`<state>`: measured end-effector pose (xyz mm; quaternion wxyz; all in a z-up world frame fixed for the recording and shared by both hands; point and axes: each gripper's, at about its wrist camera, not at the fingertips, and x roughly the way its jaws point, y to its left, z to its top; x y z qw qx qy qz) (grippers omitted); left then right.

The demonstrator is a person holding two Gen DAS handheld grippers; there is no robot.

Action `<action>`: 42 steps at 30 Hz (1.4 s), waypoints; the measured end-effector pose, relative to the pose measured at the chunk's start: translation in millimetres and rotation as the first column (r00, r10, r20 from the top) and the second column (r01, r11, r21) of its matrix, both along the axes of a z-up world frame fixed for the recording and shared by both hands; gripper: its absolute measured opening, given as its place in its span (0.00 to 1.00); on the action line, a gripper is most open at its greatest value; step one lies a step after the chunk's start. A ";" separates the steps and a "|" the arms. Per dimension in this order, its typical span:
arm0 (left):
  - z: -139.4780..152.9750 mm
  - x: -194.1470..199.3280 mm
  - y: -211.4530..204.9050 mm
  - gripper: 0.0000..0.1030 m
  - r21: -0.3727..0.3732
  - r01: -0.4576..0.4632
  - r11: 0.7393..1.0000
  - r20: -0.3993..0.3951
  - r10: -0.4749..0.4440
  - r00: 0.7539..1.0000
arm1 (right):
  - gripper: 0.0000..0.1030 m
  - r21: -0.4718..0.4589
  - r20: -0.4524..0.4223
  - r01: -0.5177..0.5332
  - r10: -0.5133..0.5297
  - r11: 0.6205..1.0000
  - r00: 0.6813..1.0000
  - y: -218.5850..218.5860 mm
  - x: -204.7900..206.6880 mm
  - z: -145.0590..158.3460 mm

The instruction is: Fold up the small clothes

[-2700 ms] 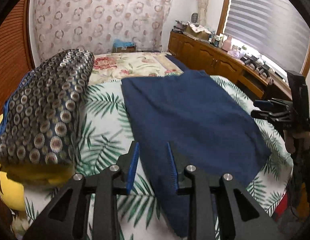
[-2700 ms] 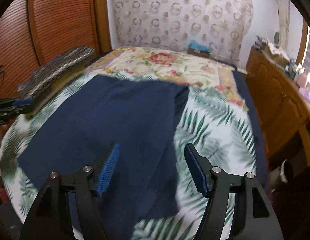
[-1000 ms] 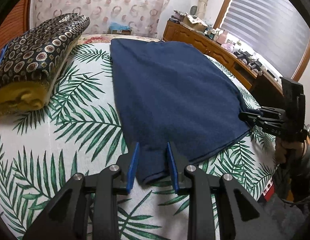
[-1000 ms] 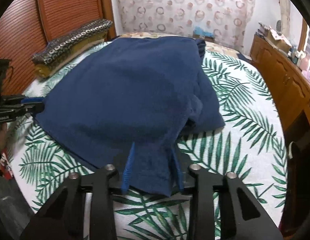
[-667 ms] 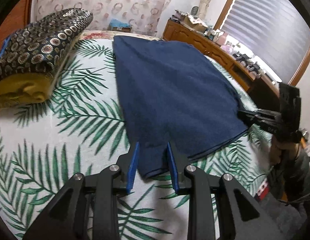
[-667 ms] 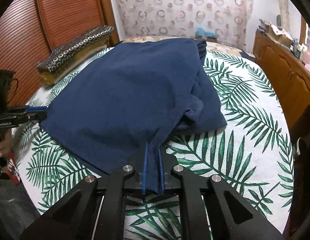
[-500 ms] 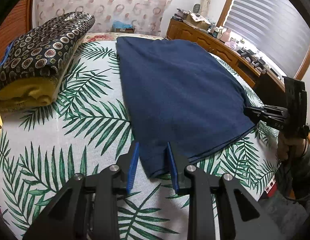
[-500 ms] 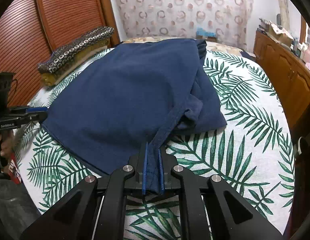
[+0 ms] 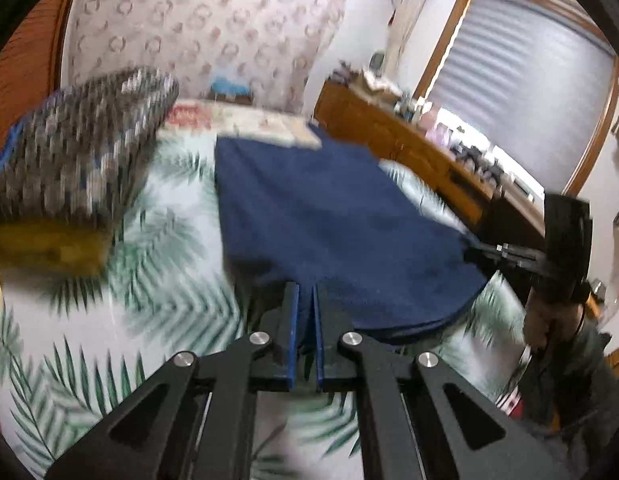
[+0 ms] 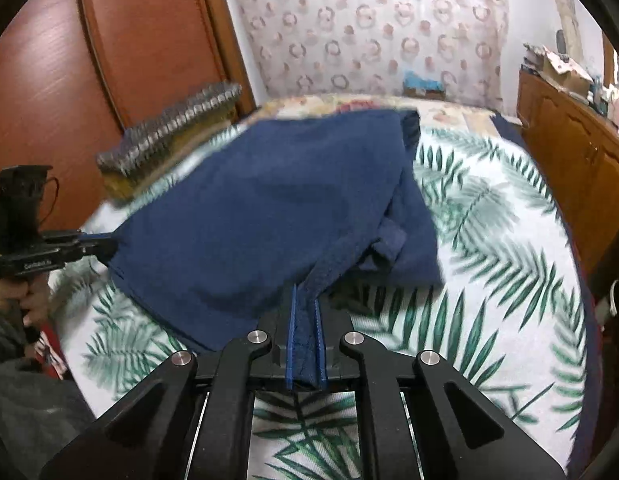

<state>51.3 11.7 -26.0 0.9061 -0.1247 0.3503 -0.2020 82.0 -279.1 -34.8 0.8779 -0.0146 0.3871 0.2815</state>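
Nearest, a near corner of the navy garment (image 9: 333,220) is pinched between the closed jaws of the left gripper (image 9: 305,300), and its other near corner by the right gripper (image 10: 305,300). Beyond, it is spread over the palm-leaf bedspread (image 10: 489,248), beside a patterned cushion (image 9: 73,160).

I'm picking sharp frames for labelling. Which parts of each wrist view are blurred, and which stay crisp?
Left wrist view: the patterned pillow and leaf-print bedspread are smeared by motion, while the left tool is crisp. Right wrist view: the blue garment is softly blurred, and the right tool is sharp.
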 end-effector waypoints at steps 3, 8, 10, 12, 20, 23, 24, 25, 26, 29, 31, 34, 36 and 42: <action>17.9 17.1 -0.9 0.03 -0.010 -0.003 1.000 0.045 0.004 0.999 | 0.05 0.037 0.033 -0.011 0.009 0.999 0.999 -2.7 8.0 21.5; 35.8 62.4 -3.5 0.02 -0.004 -0.013 1.000 0.085 0.014 0.996 | 0.04 0.068 0.104 -0.014 0.006 0.998 0.995 -6.1 30.9 54.2; 37.6 78.2 -3.0 0.01 0.000 -0.021 1.000 0.088 0.021 0.996 | 0.04 0.073 0.125 -0.011 0.002 0.997 0.992 -7.5 43.9 63.2; 40.4 96.4 -4.0 0.01 -0.003 -0.016 1.000 0.082 0.016 0.997 | 0.04 0.063 0.140 -0.004 -0.005 0.998 0.990 -7.7 58.5 69.1; 48.1 143.9 -21.0 0.01 0.027 0.000 1.000 0.069 -0.002 0.998 | 0.04 -0.011 0.146 0.013 -0.011 1.000 0.989 3.1 124.0 73.7; 38.6 145.6 -23.3 0.01 0.046 0.011 0.999 0.055 -0.014 0.998 | 0.04 -0.033 0.118 0.028 -0.024 0.999 0.993 7.4 150.9 67.6; 35.6 149.3 -22.0 0.02 0.046 0.011 0.999 0.046 -0.013 0.999 | 0.04 -0.031 0.112 0.030 -0.026 0.999 0.993 8.5 156.1 64.8; 32.8 151.4 -24.4 0.02 0.047 0.008 0.999 0.039 -0.009 0.999 | 0.04 -0.039 0.112 0.038 -0.034 0.999 0.993 10.0 160.4 62.2; 30.1 154.7 -23.2 0.02 0.049 0.003 0.999 0.032 -0.004 0.999 | 0.04 -0.058 0.108 0.053 -0.047 0.997 0.993 11.9 165.6 56.6; 21.7 160.7 -20.7 0.02 0.043 -0.002 0.999 0.011 0.002 1.000 | 0.05 -0.078 0.069 0.062 -0.057 0.995 0.996 16.3 184.0 38.2; 17.9 158.4 -21.5 0.02 0.050 -0.001 0.999 0.012 0.000 1.000 | 0.05 -0.081 0.043 0.070 -0.067 0.994 0.997 17.6 191.9 30.7; 13.1 154.5 -21.3 0.02 0.061 -0.002 0.998 0.016 0.001 1.000 | 0.18 -0.100 0.030 0.090 -0.088 0.991 0.996 15.9 190.0 27.4; 11.1 150.6 -20.6 0.02 0.058 0.000 0.998 0.017 -0.001 1.000 | 0.38 -0.131 0.035 0.120 -0.117 0.984 0.993 13.8 180.9 28.3; 11.8 137.7 -18.1 0.02 0.057 0.001 0.998 0.030 -0.002 1.000 | 0.43 -0.126 0.053 0.151 -0.145 0.980 0.988 -1.5 126.0 37.8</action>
